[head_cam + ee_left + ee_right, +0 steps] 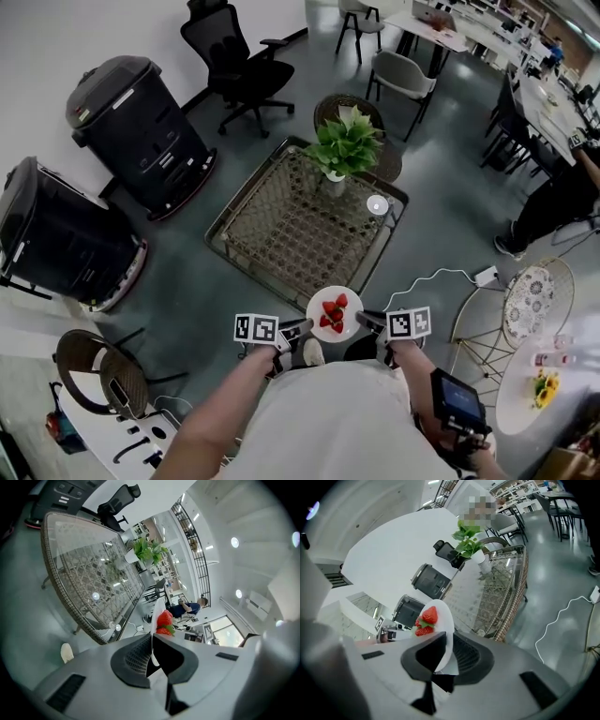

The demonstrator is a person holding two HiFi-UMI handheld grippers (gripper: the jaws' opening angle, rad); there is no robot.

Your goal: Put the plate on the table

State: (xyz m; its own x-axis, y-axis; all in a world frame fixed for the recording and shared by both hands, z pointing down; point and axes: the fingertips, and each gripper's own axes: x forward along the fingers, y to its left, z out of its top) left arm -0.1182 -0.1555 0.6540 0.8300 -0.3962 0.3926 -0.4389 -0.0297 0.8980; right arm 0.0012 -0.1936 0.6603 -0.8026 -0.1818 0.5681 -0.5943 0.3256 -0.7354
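Head view: the white plate [348, 319] of strawberries [333, 312] sits between both grippers. The left gripper [304, 326] pinches its left rim and the right gripper [365, 320] its right rim, with the glass-topped wicker table [281, 239] ahead.

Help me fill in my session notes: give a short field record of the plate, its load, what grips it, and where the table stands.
plate: white plate, held up in the air, not yet on the table
load: strawberries
left claw: shut on the plate's left rim
right claw: shut on the plate's right rim
table: glass-topped wicker table, just ahead of the plate
on table: potted plant, at the far corner
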